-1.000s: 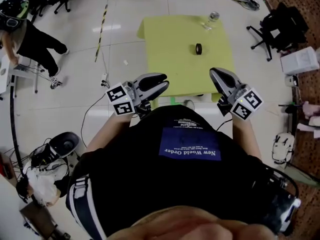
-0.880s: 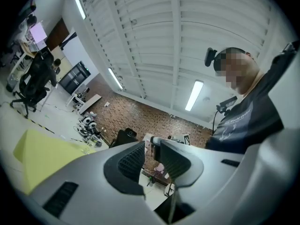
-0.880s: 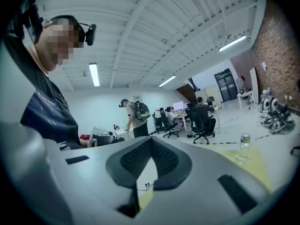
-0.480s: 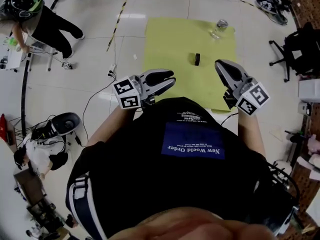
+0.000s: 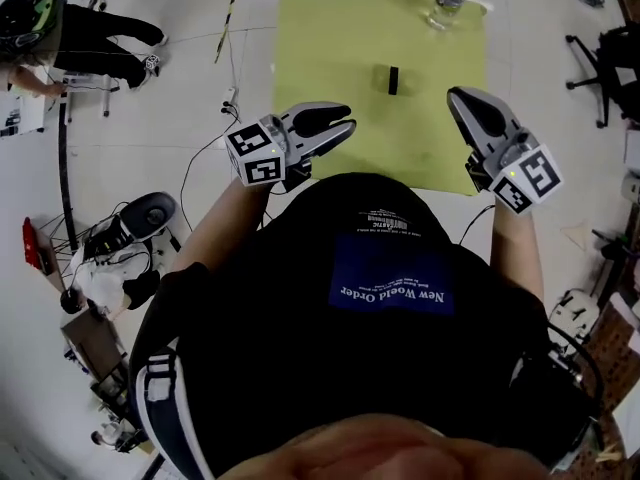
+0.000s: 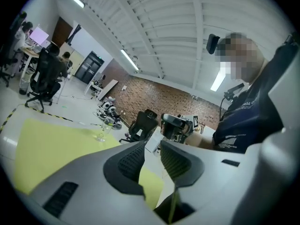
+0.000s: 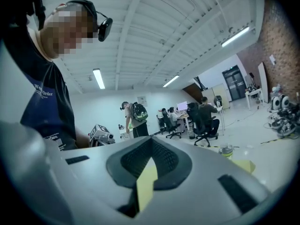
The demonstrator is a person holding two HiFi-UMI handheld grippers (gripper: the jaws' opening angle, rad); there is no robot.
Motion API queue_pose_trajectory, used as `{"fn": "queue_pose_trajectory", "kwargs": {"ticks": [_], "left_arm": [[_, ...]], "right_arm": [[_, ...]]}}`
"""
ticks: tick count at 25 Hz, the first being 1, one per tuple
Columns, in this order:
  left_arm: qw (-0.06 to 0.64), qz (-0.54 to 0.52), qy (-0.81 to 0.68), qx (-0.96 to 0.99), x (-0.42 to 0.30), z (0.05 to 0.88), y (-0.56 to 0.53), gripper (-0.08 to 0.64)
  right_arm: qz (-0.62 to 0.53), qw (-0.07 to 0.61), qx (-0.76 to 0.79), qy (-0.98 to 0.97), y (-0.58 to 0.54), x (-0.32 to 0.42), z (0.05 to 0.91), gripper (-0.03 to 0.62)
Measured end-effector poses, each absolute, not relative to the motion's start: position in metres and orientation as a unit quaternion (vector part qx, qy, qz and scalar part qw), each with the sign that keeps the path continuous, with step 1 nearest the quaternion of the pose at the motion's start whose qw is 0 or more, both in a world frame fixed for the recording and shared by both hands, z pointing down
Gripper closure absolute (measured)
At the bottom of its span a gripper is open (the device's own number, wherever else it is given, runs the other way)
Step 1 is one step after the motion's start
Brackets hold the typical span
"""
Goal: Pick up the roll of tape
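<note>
Head view: roll of tape (image 5: 394,79) on edge on yellow worktop (image 5: 330,48). Left tool (image 5: 348,121) and right tool (image 5: 462,98) short of it, jaws together, empty.

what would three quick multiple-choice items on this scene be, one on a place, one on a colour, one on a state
1. Where is the roll of tape?
A. on the floor
B. on the yellow-green table
C. on an office chair

2. What colour is the roll of tape?
A. black
B. white
C. red

3. How do the jaws of the right gripper stand?
A. wide apart
B. clamped on the tape
C. together, with nothing between them

Answers:
1 B: the head view shows it lying on the table top, ahead of both grippers.
2 A: it shows as a small black shape against the yellow-green surface.
3 C: the right gripper view shows the jaw tips meeting, with only the table visible behind them.
</note>
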State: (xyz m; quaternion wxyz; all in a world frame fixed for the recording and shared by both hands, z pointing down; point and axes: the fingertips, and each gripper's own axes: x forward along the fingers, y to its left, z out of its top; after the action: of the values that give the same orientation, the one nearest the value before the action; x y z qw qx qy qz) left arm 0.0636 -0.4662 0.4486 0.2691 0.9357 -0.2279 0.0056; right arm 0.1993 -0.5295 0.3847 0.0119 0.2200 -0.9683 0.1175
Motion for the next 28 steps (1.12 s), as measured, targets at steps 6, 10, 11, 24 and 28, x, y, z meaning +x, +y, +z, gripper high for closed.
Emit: {"fn": "queue_pose_trajectory", "kwargs": {"ticks": [6, 10, 11, 24, 28], "left_arm": [[0.299, 0.029, -0.205, 0.932, 0.045, 0.496, -0.498, 0.451], [0.321, 0.054, -0.189, 0.926, 0.049, 0.531, -0.511, 0.451], [0.326, 0.062, -0.187, 0.925, 0.054, 0.541, -0.514, 0.449], [0.382, 0.154, -0.194, 0.891, 0.109, 0.657, -0.592, 0.279], [0.414, 0.155, -0.188, 0.877, 0.12, 0.687, -0.601, 0.279]], "right_arm": [[0.134, 0.025, 0.258, -0.956, -0.529, 0.187, 0.407, 0.606], [0.142, 0.023, 0.278, -0.95, -0.528, 0.188, 0.419, 0.606], [0.145, 0.023, 0.281, -0.948, -0.528, 0.191, 0.423, 0.606], [0.197, 0.027, 0.309, -0.93, -0.548, 0.228, 0.512, 0.606], [0.209, 0.018, 0.314, -0.926, -0.559, 0.237, 0.537, 0.606]]}}
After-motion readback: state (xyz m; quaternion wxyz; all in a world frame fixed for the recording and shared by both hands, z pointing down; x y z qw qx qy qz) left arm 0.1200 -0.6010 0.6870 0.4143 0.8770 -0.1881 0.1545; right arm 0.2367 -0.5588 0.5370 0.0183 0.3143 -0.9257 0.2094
